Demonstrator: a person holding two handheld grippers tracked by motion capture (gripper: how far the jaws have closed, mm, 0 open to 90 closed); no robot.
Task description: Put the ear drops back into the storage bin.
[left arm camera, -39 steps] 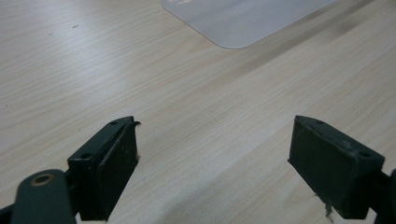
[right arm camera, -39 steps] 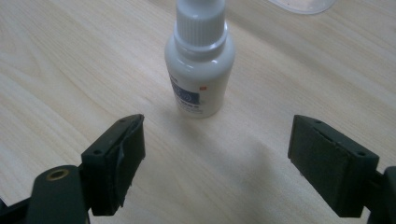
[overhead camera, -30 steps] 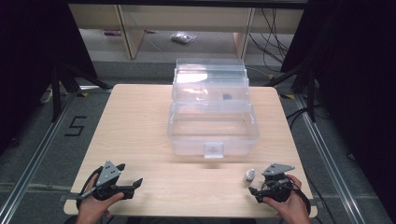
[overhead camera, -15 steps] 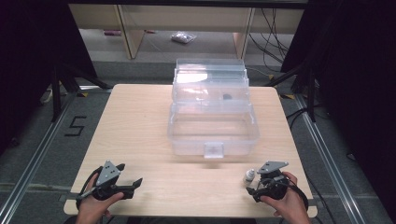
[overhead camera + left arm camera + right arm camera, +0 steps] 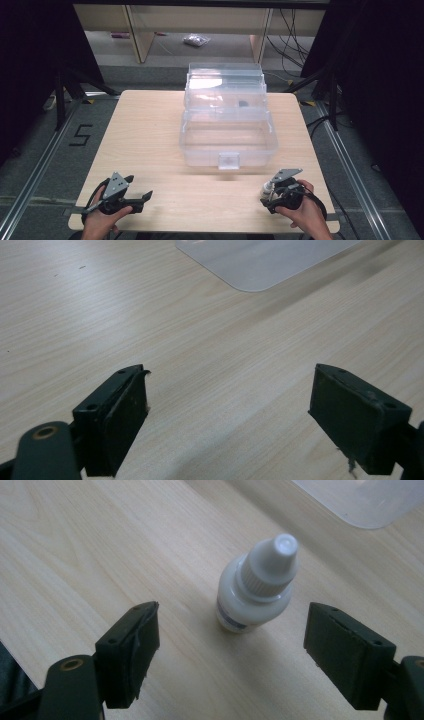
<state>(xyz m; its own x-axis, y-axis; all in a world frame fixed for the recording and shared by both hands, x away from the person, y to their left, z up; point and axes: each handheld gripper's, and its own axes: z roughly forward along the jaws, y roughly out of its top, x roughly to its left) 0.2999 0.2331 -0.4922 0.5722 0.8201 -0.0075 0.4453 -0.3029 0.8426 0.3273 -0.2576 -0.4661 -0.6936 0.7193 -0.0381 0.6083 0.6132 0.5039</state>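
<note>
Wood grain ran under both of my tools on the pale table [image 5: 150, 130]. My right gripper [image 5: 232, 645] sat near the table's front right corner, and a small white dropper bottle [image 5: 255, 592] stood upright on the wood just ahead of it, lined up with the gap between the two black jaws. Those jaws had just been closing a little, yet they were wide apart, and neither pad touched the bottle; bare table showed on both sides of it. From the high view I saw the bottle [image 5: 266, 187] as a pale shape at the near-left tip of that gripper [image 5: 272, 192], with my right hand [image 5: 300, 212] wrapped round the handle behind it. The bottle had a ribbed white cap with a narrow tip and a faint printed band low on its body, too small for me to read.

My left gripper [image 5: 230, 410] lay near the front left corner, well apart from the bottle, with its jaws spread wide over bare wood and nothing between them. In the high view my left hand [image 5: 102, 215] held it [image 5: 137, 200] with the jaws pointing right along the table's front edge.

Between and beyond the two tools stood a clear plastic box [image 5: 227, 130], its lid tipped open at the back. A corner of it showed at the top of each gripper view.
</note>
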